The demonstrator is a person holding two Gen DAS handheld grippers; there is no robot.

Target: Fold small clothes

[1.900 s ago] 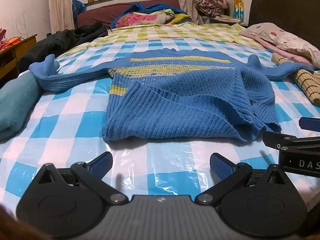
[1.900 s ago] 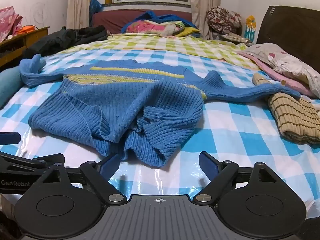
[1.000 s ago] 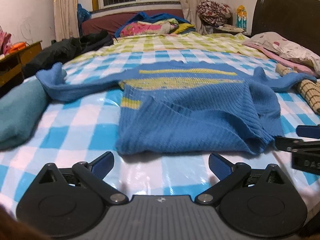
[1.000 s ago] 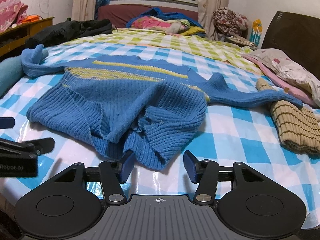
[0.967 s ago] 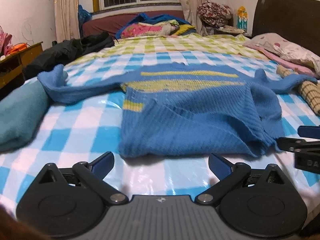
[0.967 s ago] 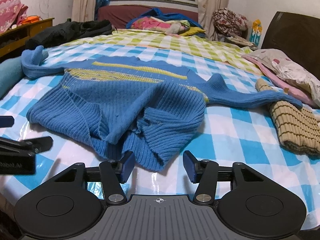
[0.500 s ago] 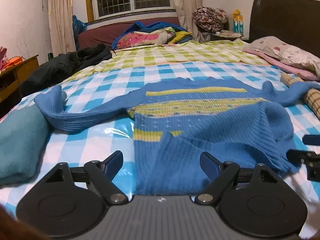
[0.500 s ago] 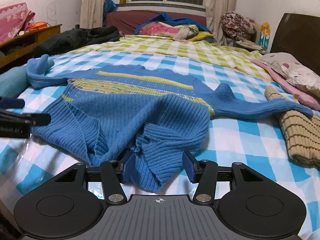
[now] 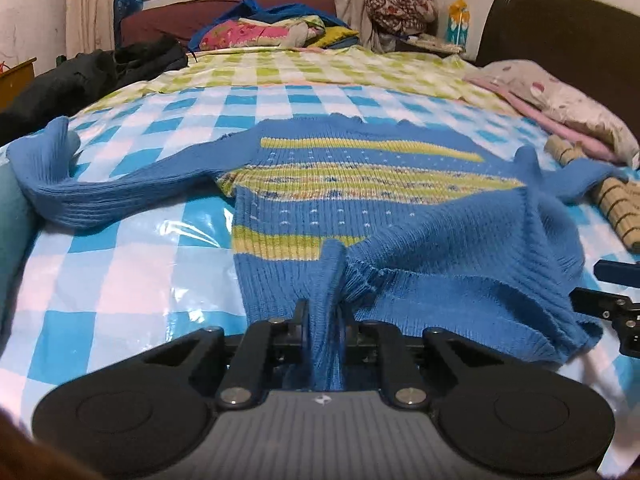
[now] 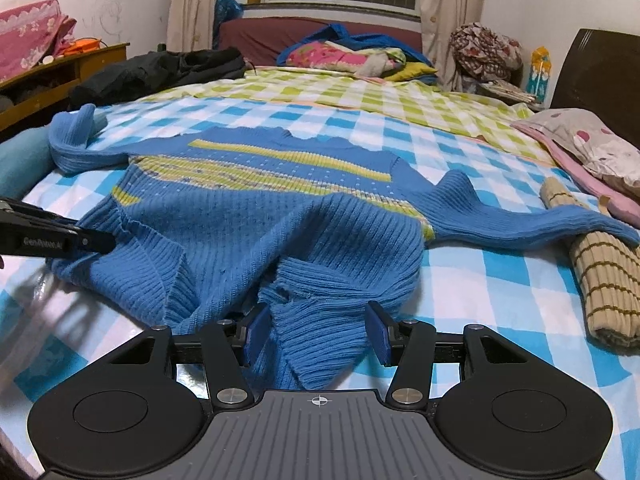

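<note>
Blue ribbed knit fills both my views: a small blue sweater with yellow-green stripes (image 9: 360, 184) lies spread on the bed's blue-and-white checked glossy sheet (image 9: 100, 272), its lower hem rumpled and bunched toward me, its sleeves trailing out to either side. I have the left gripper (image 9: 323, 316) closing on the near hem; its jaws are drawn in tight and a ridge of the blue knit stands pinched between them, running up from the pads. In the right wrist view I see that same gripper (image 10: 94, 242) at the left edge, its tip sunk into the sweater's left hem corner.

My right gripper (image 10: 316, 334) sits with its jaws spread, blue pads standing well apart. A flap of the bunched hem lies between them, but I see the pads not pressing on it; the cloth hangs loose in the gap. From the left wrist view, only the tips of that gripper (image 9: 612, 292) show at the right edge, just beside the sweater's right hem.

A rolled tan cloth with dark stripes (image 10: 604, 280) lies at the right, with the sweater's right sleeve end draped against it. A teal rolled cloth (image 10: 20, 160) lies at the left edge, touching the left sleeve's cuff. Farther back I see a green-and-white checked sheet (image 10: 360, 96) and a pile of dark clothing (image 10: 160, 70).
</note>
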